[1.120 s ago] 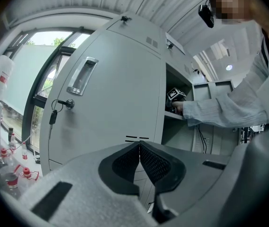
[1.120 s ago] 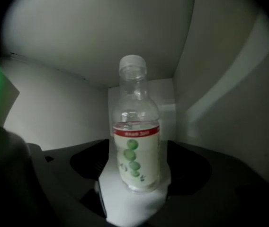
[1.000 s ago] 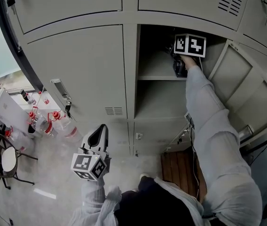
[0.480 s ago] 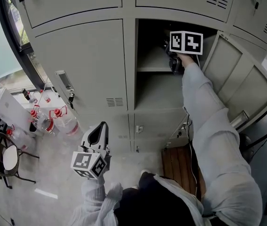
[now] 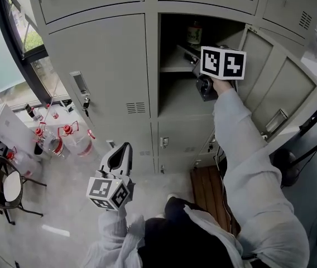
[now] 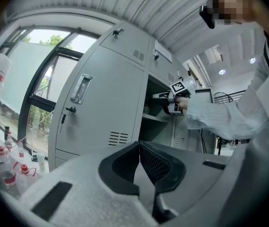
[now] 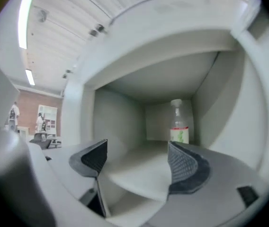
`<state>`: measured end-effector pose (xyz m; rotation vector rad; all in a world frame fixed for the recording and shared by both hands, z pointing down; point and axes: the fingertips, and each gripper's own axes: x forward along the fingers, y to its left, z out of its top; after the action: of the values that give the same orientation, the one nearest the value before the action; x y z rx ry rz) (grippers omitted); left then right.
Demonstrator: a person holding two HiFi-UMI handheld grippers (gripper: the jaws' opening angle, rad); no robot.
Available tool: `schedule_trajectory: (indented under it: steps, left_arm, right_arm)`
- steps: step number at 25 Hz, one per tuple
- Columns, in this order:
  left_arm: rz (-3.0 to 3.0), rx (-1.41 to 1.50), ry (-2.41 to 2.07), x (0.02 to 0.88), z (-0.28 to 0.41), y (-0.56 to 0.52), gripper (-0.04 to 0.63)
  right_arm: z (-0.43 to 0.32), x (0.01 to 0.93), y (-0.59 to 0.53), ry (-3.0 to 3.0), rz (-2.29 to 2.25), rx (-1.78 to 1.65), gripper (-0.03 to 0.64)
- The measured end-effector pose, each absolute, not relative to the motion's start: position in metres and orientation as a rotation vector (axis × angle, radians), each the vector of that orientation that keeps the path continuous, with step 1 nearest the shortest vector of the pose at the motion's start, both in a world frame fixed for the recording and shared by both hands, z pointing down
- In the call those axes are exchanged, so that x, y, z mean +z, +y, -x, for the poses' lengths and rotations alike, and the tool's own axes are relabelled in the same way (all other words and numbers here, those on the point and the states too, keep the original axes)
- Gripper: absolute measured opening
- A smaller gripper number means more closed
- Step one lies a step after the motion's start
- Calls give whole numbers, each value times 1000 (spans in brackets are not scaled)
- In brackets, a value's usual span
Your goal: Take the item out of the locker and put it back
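Note:
A clear bottle (image 5: pixel 193 33) with a red-and-green label stands upright at the back of the open locker's upper shelf (image 5: pixel 175 67); in the right gripper view the bottle (image 7: pixel 179 123) shows beyond the jaws. My right gripper (image 5: pixel 195 67) is at the mouth of the compartment, a little in front of the shelf. This gripper (image 7: pixel 137 148) is open, nothing between its pads, well short of the bottle. My left gripper (image 5: pixel 124 151) hangs low in front of the closed lockers, jaws pressed together and empty; the left gripper view shows it (image 6: pixel 139 149) shut as well.
The locker door (image 5: pixel 270 85) stands swung open at the right. A closed locker door with a handle (image 5: pixel 80 85) is to the left. Several water bottles (image 5: pixel 63 141) stand on the floor by the window, a chair (image 5: pixel 2 188) at far left, a wooden board (image 5: pixel 209 188) below the locker.
My right gripper has drawn back out of the compartment and down, and the bottle now shows standing alone on the shelf. The left gripper has hardly moved.

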<state>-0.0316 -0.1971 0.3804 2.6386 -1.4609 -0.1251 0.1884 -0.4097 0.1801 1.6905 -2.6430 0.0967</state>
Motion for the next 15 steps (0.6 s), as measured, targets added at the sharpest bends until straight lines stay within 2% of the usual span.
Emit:
schedule_trajectory:
  steps: [15]
  left_arm:
    - [-2696,-87,-1305,395,-14,-168,8]
  right_arm:
    - [-219,251,-245,-2710,-1790,85,390]
